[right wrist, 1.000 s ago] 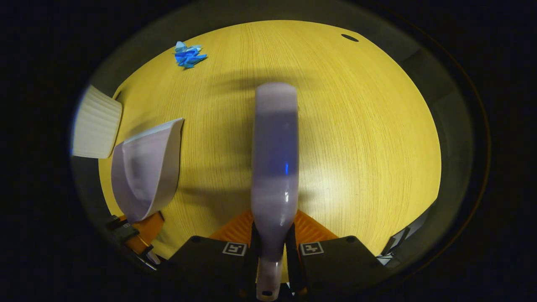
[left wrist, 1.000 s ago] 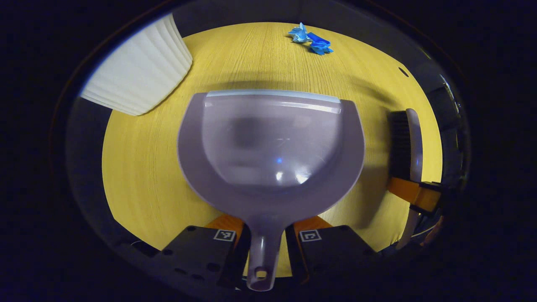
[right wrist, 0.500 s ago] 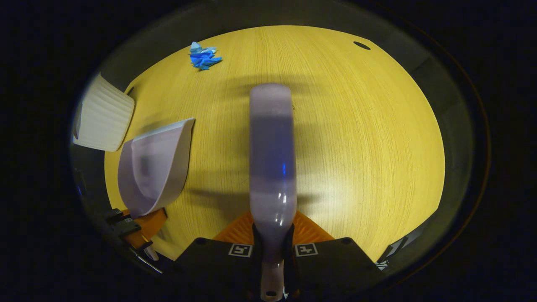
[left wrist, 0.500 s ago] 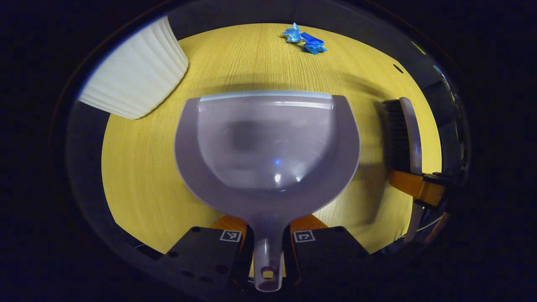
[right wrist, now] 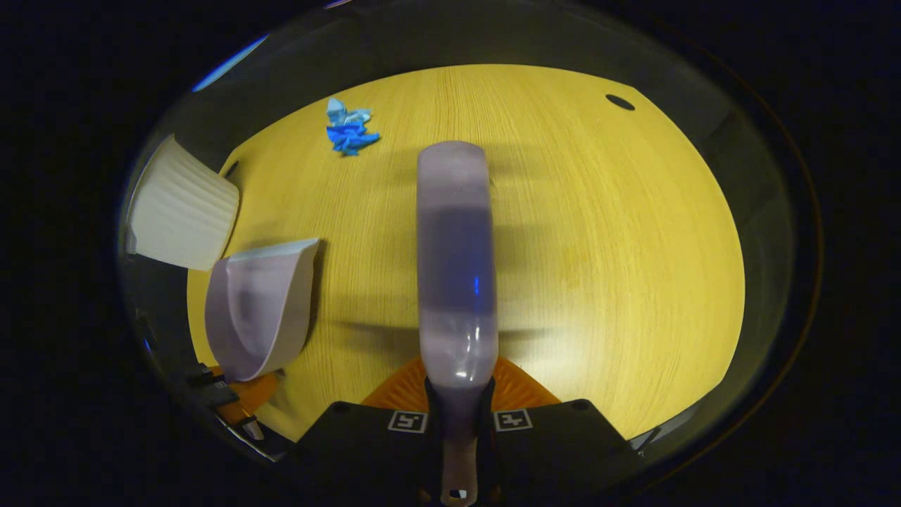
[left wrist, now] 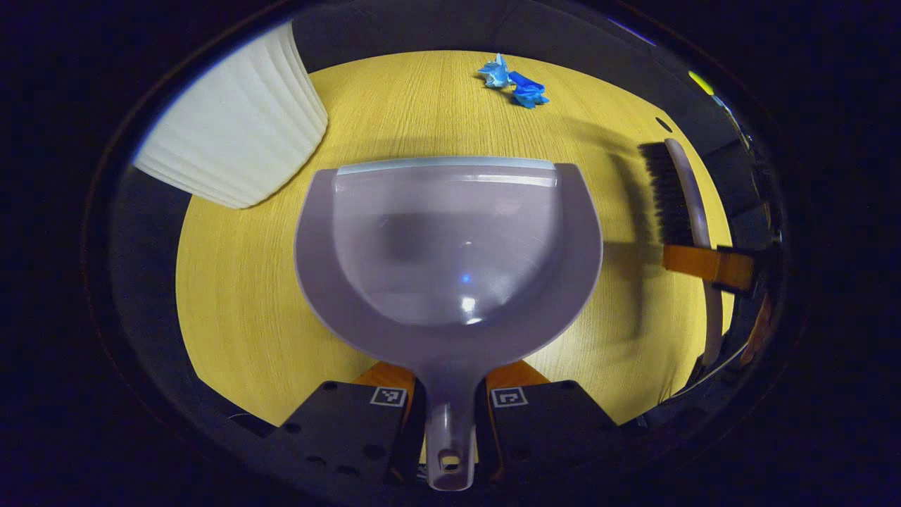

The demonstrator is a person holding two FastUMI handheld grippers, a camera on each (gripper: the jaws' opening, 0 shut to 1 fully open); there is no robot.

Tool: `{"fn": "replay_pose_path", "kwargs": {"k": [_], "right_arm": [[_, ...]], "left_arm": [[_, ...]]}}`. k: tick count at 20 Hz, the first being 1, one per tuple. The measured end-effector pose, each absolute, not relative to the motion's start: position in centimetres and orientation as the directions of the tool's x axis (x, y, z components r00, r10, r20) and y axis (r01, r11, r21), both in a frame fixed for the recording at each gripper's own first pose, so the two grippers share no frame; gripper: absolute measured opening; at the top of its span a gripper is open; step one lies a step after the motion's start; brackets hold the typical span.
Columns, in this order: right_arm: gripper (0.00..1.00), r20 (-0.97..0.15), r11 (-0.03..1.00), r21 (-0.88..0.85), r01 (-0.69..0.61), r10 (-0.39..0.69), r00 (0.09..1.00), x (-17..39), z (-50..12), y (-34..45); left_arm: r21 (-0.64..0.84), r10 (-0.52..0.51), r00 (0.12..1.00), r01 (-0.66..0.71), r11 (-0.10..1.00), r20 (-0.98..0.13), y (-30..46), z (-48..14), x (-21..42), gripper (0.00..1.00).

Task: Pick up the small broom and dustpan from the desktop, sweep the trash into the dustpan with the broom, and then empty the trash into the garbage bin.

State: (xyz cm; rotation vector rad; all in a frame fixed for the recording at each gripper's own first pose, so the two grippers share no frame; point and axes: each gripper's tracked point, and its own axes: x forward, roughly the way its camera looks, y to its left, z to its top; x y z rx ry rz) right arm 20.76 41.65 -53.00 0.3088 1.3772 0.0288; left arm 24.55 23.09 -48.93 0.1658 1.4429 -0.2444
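Observation:
My left gripper [left wrist: 449,394] is shut on the handle of a pale lilac dustpan [left wrist: 450,246], held above the yellow desktop [left wrist: 239,282] with its mouth facing away. My right gripper [right wrist: 461,405] is shut on the handle of the small broom [right wrist: 454,267], whose lilac back faces the camera. In the left gripper view the broom [left wrist: 679,204] shows at the right, black bristles facing left, with the right gripper [left wrist: 711,266] clamped on it. Crumpled blue trash [left wrist: 514,76] [right wrist: 348,130] lies near the desk's far edge. The dustpan [right wrist: 260,306] hangs at the lower left in the right gripper view.
A white ribbed garbage bin [left wrist: 232,127] [right wrist: 179,204] stands at the desk's far left corner. A dark cable hole [right wrist: 619,102] sits near the far right edge. Broad bare wood lies between the tools and the trash.
Both grippers have risen a little with their tools. The broom has lifted and moved farther up at the right of the left gripper view; the dustpan looks smaller in the right gripper view.

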Motion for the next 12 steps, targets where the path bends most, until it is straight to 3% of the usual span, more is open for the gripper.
{"fn": "replay_pose_path", "kwargs": {"k": [4,7,12], "right_arm": [[0.19,-0.954,0.986,0.164,-0.032,0.167,0.248,29.4,-53.5,38.7],[0.19,-0.948,0.968,0.139,-0.208,0.191,0.254,35.6,-53.4,37.4],[0.19,-0.945,0.913,0.171,-0.371,0.259,0.199,42.1,-55.7,38.1]], "left_arm": [[-0.017,-0.054,0.119,0.296,0.955,-0.991,23.5,-48.7,27.1,0.24],[-0.003,-0.038,0.095,0.346,0.938,-0.995,23.6,-49.6,28.4,0.27],[-0.004,-0.033,0.074,0.365,0.931,-0.997,23.5,-50.9,30.5,0.25]]}}
